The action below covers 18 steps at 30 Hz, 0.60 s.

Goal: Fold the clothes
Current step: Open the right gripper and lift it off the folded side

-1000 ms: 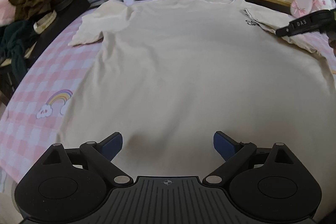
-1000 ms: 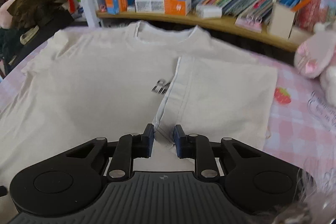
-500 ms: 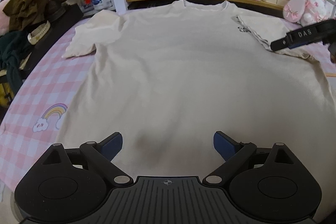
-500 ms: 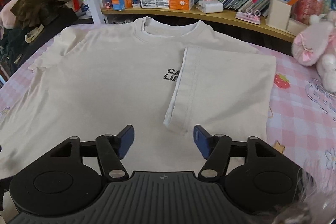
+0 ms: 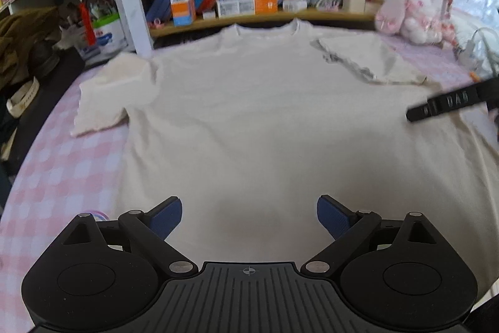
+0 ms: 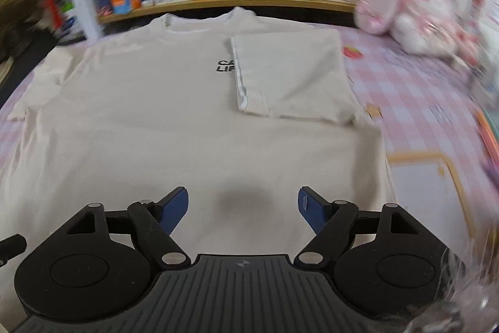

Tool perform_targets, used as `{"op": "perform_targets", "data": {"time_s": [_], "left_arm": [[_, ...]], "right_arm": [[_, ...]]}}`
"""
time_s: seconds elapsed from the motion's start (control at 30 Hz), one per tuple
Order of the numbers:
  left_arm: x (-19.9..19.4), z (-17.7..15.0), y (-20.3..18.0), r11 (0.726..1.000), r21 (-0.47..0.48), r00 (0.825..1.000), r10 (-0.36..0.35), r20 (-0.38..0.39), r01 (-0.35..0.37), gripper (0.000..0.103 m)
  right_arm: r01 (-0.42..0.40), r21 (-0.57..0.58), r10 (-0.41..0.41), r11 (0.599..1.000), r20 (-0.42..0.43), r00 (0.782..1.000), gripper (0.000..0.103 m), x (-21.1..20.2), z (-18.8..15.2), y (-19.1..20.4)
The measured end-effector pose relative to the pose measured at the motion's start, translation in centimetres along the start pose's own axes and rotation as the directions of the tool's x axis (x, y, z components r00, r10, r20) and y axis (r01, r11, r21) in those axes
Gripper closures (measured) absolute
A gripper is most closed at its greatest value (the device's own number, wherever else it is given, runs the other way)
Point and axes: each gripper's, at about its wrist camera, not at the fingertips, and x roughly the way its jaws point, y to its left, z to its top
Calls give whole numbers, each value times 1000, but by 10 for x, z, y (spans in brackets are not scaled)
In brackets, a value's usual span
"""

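A cream T-shirt (image 5: 249, 120) (image 6: 149, 127) lies flat, front up, on a pink checked sheet (image 5: 62, 164). Its right sleeve (image 6: 290, 74) (image 5: 368, 58) is folded inward over the chest and partly covers a black print (image 6: 225, 66). The left sleeve (image 5: 109, 89) lies spread out. My left gripper (image 5: 249, 216) hovers open over the shirt's lower part, nothing between its blue pads. My right gripper (image 6: 243, 208) hangs above the lower right body, its jaws opening wider and empty. A black finger of the right gripper (image 5: 449, 102) shows at the right edge of the left wrist view.
A wooden shelf (image 5: 265, 17) of books and boxes runs along the far edge. Pink plush toys (image 6: 411, 11) sit at the back right. Dark clothes (image 5: 25, 46) are piled at the left. Clips and papers (image 6: 436, 177) lie on the sheet to the right.
The right gripper has let go of the folded sleeve's edge, opened wide and pulled back toward the hem. The left gripper drew back a little, still open.
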Motion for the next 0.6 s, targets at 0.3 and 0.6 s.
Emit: {"op": "perform_targets", "data": {"time_s": [0.3,0.6], "left_arm": [[-7,-10,62,999,-35,999,-40,33,42,7],[-11,-11,97,997,-66,997,-44,66,48,7]], "right_arm": [[118,65,-121,991,43,992,18,-21,-30,66],[125,36,-126,992,49,991,12,-21,-29,107]]}}
